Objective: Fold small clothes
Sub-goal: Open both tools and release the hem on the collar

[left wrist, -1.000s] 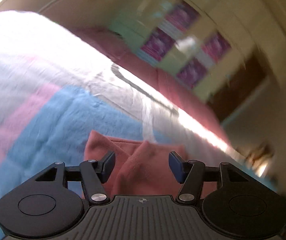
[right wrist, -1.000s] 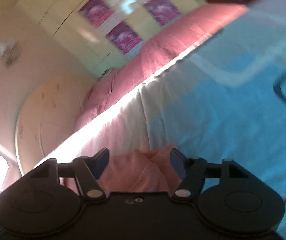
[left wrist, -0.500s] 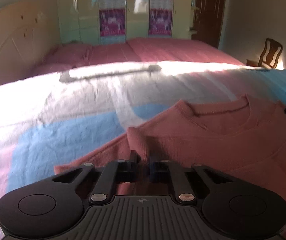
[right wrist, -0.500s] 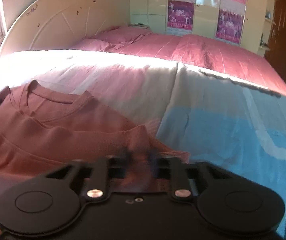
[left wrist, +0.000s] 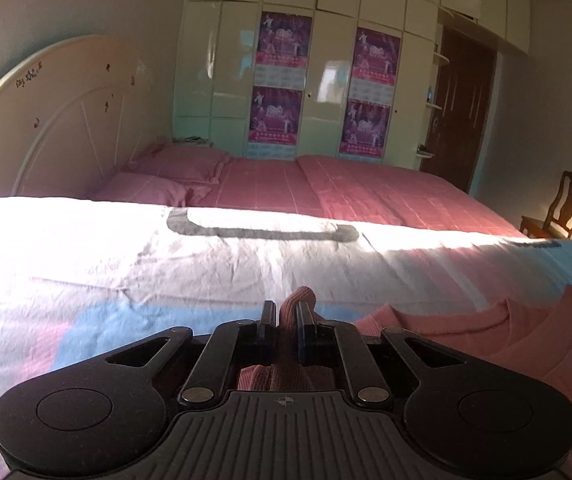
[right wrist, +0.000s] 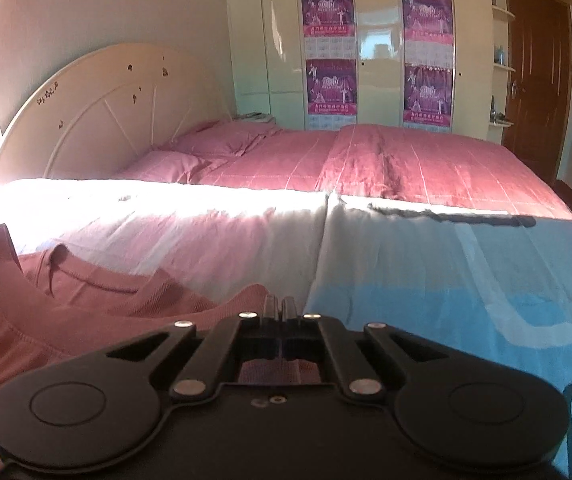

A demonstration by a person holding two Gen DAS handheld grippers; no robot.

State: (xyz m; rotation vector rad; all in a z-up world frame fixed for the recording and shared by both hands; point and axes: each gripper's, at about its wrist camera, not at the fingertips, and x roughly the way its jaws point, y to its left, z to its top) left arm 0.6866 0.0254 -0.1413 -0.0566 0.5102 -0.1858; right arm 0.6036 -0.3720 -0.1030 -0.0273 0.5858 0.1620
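left gripper [left wrist: 286,322]: clenched on a bunched fold of the pink sweater [left wrist: 526,344] | right gripper [right wrist: 277,307]: clamped on the sweater's opposite edge | sweater spread between both claws on the bedsheet [left wrist: 125,264]

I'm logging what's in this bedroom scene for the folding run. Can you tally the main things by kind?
Pink knit top, pinched by the left gripper and the right gripper: 1
Grippers: 2
Pink pillows: 2
Purple posters on the wardrobe: 4
Wooden chair: 1
Total: 10
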